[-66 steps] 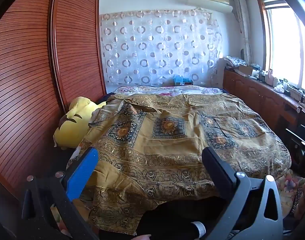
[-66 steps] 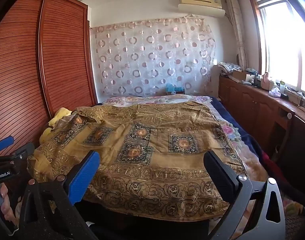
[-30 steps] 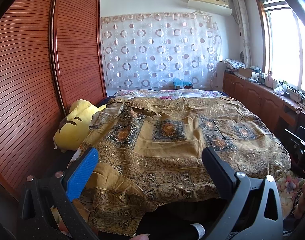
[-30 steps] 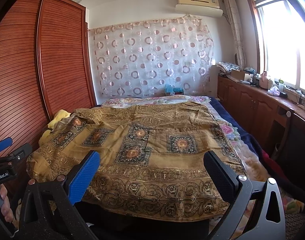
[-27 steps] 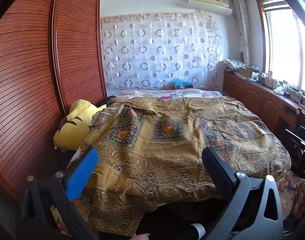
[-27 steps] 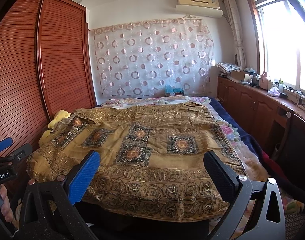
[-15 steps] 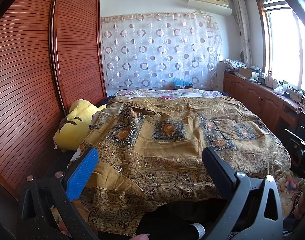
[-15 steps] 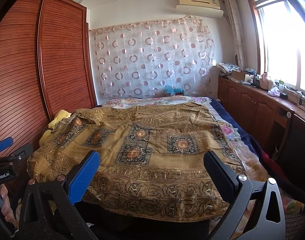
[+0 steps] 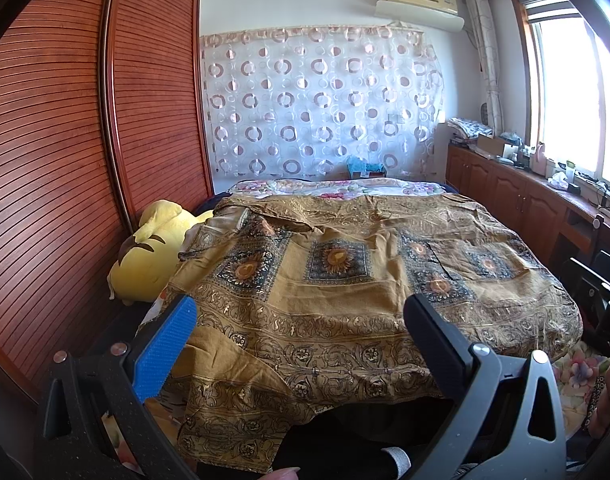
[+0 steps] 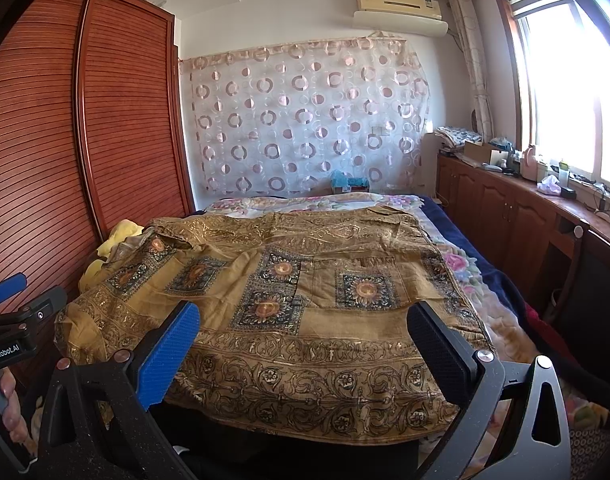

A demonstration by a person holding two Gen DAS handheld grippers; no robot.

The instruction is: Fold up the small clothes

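A large golden-brown patterned garment (image 9: 345, 280) with sunflower squares lies spread flat over the bed; it also shows in the right wrist view (image 10: 285, 300). Its near hem hangs over the foot of the bed. My left gripper (image 9: 297, 340) is open and empty, held back from the bed's near left corner. My right gripper (image 10: 301, 344) is open and empty, held back from the near hem. The left gripper's body also shows at the left edge of the right wrist view (image 10: 17, 320).
A yellow plush toy (image 9: 153, 248) lies between the bed and the red-brown wardrobe doors (image 9: 65, 160) on the left. Wooden cabinets (image 10: 505, 208) with clutter run under the window on the right. A floral sheet (image 10: 305, 204) covers the bed's far end.
Both grippers tilted slightly, so the bed sits a little lower in view than two seconds ago. In the last second nothing has visibly moved.
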